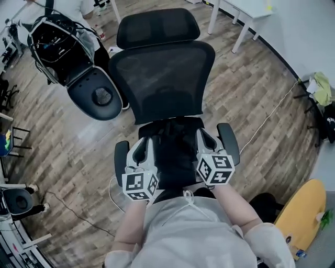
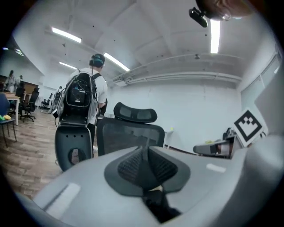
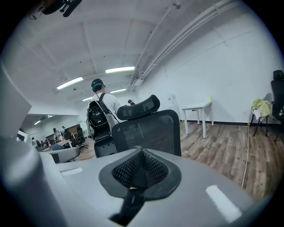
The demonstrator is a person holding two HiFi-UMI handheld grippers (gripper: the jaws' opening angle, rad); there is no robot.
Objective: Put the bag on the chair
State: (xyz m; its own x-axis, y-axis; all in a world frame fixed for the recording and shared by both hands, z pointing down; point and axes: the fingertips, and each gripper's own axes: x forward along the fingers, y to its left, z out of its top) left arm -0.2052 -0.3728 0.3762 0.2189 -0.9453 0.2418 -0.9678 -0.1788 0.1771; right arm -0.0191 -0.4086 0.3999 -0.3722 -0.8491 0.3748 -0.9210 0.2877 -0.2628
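The black mesh office chair (image 1: 162,78) stands right in front of me, its seat below my hands. A black bag (image 1: 172,152) hangs between my two grippers over the seat; whether it touches the seat I cannot tell. My left gripper (image 1: 144,146) is at the bag's left side and my right gripper (image 1: 205,140) at its right. In the left gripper view the pads (image 2: 133,168) meet, with a black strap (image 2: 159,206) pinched below them. A black strap (image 3: 131,204) also runs down from the closed pads (image 3: 155,170) in the right gripper view.
The chair's armrests (image 1: 121,157) (image 1: 229,141) flank my grippers. Another chair shell (image 1: 97,94) stands at the back left, beside a person wearing a black backpack (image 1: 60,44). A white table (image 1: 246,15) is at the back right. A cable (image 1: 267,120) crosses the wooden floor.
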